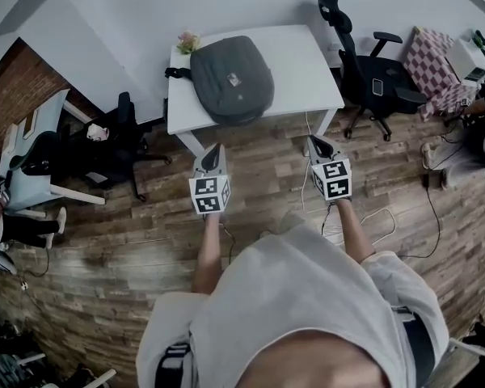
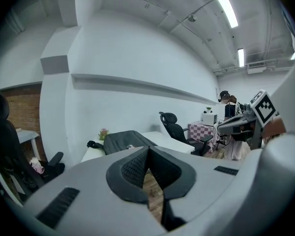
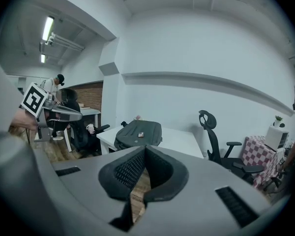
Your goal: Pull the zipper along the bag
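Nearest the head camera are the person's pale-clad shoulders (image 1: pixel 307 297), with both forearms reaching forward over the wood floor (image 1: pixel 259 176). Each hand carries a gripper. The left gripper (image 1: pixel 213 149) has its pads pressed together with nothing between them, and the right gripper (image 1: pixel 318 142) is likewise closed and empty. Only floor shows through the notch under each pair of pads.

The bag (image 1: pixel 230 78) lies flat on the left half of the white table (image 1: pixel 307 63), ahead of both grippers and well apart from them, with a strip of floor between. The left gripper points almost straight at it and looks the nearer. The right one faces the bare half of the tabletop, so the bag lies ahead and to its left. The bag seems to lie aslant, with its strap end toward the table's left edge and its rounded end toward the near edge, though the wide lens makes the long axis uncertain. By my reading, both hands must first close in on the table before either can start.

The zipper cannot be made out in any view: neither track nor pull shows at this range, only a small tag (image 1: pixel 234 79) on the top panel. The bag's far side is hidden. Flowers (image 1: pixel 187 41) stand just beside its far left corner, and a chair (image 1: pixel 364 63) stands right of the table.
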`<state>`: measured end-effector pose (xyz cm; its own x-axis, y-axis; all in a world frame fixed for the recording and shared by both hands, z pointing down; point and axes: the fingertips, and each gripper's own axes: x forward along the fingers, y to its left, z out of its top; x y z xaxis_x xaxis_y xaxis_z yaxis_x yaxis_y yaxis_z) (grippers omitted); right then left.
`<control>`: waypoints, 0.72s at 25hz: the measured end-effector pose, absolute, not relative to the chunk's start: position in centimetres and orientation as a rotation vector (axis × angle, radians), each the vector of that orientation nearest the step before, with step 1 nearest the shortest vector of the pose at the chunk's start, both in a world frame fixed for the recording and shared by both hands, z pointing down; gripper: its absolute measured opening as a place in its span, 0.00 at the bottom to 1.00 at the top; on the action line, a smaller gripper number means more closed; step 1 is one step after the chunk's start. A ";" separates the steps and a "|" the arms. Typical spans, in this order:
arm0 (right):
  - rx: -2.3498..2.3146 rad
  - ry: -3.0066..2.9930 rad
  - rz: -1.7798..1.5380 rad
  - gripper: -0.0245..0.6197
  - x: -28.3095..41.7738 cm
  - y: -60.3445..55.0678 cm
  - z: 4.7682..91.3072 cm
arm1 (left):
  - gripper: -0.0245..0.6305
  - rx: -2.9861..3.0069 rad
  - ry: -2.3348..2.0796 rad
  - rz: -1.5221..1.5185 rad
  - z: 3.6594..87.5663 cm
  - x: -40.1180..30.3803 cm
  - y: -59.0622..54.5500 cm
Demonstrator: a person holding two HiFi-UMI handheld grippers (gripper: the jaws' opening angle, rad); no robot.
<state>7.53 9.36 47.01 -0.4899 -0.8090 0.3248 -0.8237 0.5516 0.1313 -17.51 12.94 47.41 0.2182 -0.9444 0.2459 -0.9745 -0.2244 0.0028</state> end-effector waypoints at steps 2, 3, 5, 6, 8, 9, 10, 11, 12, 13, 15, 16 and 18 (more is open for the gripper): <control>1.330 -2.436 0.066 0.06 7.2 8.2 47.5 | 0.08 2.331 -1.837 0.298 47.7 -17.6 11.6; 1.324 -2.433 0.069 0.06 7.0 7.6 47.8 | 0.08 2.331 -1.834 0.303 47.9 -17.7 10.9; 1.317 -2.431 0.075 0.06 6.6 6.3 48.1 | 0.08 2.330 -1.829 0.309 48.2 -17.9 9.7; 1.316 -2.431 0.077 0.06 6.5 5.6 48.2 | 0.08 2.331 -1.826 0.312 48.4 -17.9 9.1; 1.315 -2.431 0.078 0.06 6.3 4.1 48.5 | 0.08 2.333 -1.818 0.322 48.9 -17.9 7.7; 1.314 -2.432 0.079 0.06 6.2 3.2 48.8 | 0.08 2.333 -1.814 0.328 49.1 -17.9 6.8; 1.312 -2.432 0.082 0.06 6.1 2.3 49.0 | 0.08 2.332 -1.811 0.334 49.4 -18.0 5.9; 1.310 -2.433 0.088 0.06 6.0 1.3 49.3 | 0.08 2.332 -1.809 0.340 49.5 -18.1 4.9; 1.308 -2.434 0.094 0.06 5.9 0.2 49.5 | 0.08 2.333 -1.806 0.346 49.6 -18.1 3.8; 1.306 -2.434 0.101 0.06 5.8 -0.9 49.7 | 0.08 2.334 -1.804 0.352 49.7 -18.1 2.7; 1.301 -2.434 0.114 0.06 5.7 -3.3 50.1 | 0.08 2.335 -1.797 0.367 49.8 -17.9 0.3; 1.299 -2.434 0.120 0.06 5.7 -4.6 50.2 | 0.08 2.335 -1.793 0.377 49.9 -17.8 -0.9; 1.295 -2.436 0.133 0.06 5.8 -7.3 50.3 | 0.08 2.334 -1.783 0.399 50.1 -17.4 -3.4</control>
<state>5.83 -7.32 50.26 -0.5050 -0.7796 0.3703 -0.8153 0.5718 0.0919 -17.44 -3.39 50.07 0.2458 -0.9162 0.3166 -0.9637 -0.2660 -0.0216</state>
